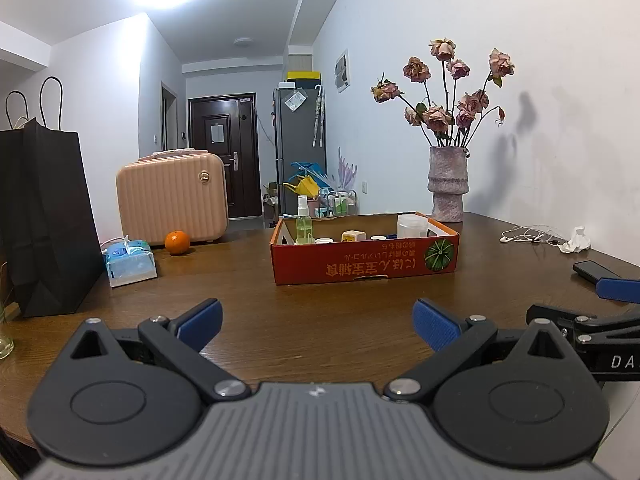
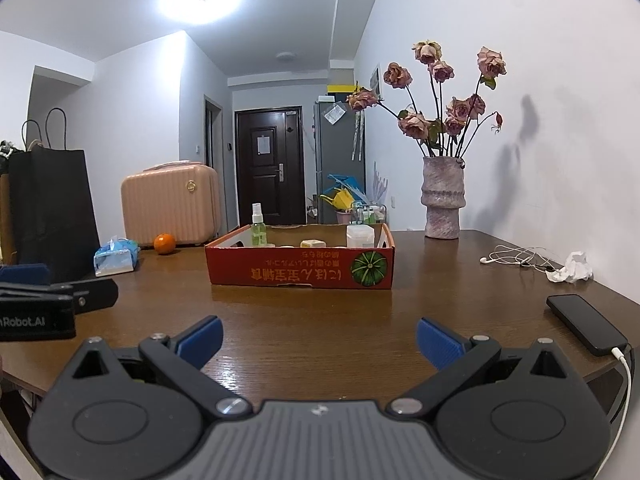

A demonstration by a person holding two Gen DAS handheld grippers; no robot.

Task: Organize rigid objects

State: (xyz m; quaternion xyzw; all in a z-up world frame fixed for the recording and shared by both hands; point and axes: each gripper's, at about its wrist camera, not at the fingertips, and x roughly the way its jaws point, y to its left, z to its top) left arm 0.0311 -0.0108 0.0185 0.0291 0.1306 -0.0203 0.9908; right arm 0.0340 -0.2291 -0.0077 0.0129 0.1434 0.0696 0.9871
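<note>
Clearly both tools were empty: the left hand-held gripper [image 1: 316, 322] and the right hand-held gripper [image 2: 318, 340] each hovered low over the near edge of the wooden surface [image 2: 320, 312] with jaws spread wide and nothing between them. The task's things sat in the red cardboard box [image 2: 300, 272] at mid-surface: a green spray bottle [image 2: 258, 226] upright at its left end, a clear plastic container [image 2: 360, 236] at its right, and a small yellow-and-white item [image 1: 354, 236] with a few white caps low between them. Whether that was a sorted box or one awaiting sorting could not be told. Risk lay mainly in the tall, narrow spray bottle, which would likely tip if a finger clipped it on entry, and in the box wall hiding the low items from a forward approach. A phone [image 2: 586, 324] on its cable by the right edge and tangled earphones [image 2: 516, 258] could snag a sweeping arm.
</note>
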